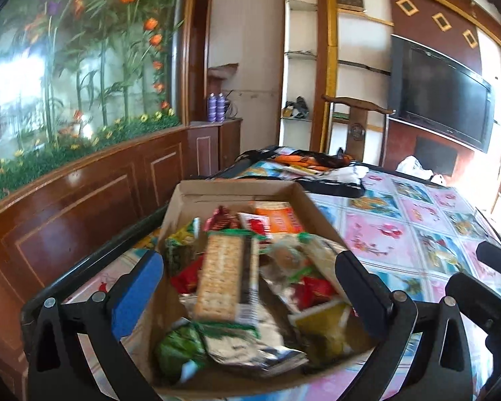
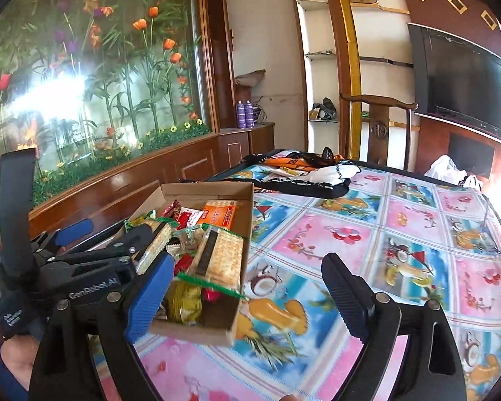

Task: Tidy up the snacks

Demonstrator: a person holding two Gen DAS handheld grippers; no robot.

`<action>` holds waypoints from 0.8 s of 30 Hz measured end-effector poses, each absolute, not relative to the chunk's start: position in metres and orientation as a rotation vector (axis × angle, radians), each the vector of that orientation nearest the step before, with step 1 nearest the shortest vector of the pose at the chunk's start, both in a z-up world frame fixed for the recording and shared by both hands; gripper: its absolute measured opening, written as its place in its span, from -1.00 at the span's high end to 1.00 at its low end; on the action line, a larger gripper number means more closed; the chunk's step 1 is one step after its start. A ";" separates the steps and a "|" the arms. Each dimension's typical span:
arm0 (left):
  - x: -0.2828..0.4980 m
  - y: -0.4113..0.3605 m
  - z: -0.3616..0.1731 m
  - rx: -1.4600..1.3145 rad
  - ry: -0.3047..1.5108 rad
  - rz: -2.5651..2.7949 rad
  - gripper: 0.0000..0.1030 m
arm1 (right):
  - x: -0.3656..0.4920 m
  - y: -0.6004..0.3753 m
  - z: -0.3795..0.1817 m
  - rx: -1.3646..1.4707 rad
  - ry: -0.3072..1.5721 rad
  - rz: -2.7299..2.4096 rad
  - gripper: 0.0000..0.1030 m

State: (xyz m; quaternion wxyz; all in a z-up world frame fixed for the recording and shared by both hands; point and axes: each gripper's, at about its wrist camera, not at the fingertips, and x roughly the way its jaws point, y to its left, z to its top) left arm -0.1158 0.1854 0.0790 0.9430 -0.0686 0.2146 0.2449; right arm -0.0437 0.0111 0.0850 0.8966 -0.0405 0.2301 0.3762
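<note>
Two black two-finger grippers are seen over a table covered by a glossy fruit-patterned oilcloth in pink and blue squares [image 2: 367, 220]. The left gripper [image 1: 250, 287] has its jaws spread wide on either side of a shallow brown cardboard box [image 1: 180, 207], and no packet is pinched between them. The right gripper [image 2: 247, 297] also has its jaws apart and empty, just beside the box's near right corner. The box is set near the table's left edge and is filled with assorted snack packets. A clear-wrapped pack of square crackers with green ends [image 1: 222, 277] lies on top of the heap, and an orange biscuit packet [image 2: 218, 214] is seen toward the far wall of the box.
</note>
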 end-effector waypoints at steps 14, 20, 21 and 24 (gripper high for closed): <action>-0.103 0.143 0.075 0.008 0.493 0.558 -1.00 | -0.055 -0.060 0.088 -0.009 0.455 0.719 -0.99; -0.098 0.178 0.064 -0.141 0.600 0.622 -1.00 | -0.061 -0.048 0.084 -0.061 0.472 0.749 -0.99; -0.100 0.180 0.064 -0.147 0.599 0.639 -1.00 | -0.063 -0.047 0.083 -0.065 0.467 0.758 -0.99; -0.100 0.180 0.063 -0.142 0.603 0.652 -1.00 | -0.064 -0.044 0.080 -0.069 0.476 0.781 -0.99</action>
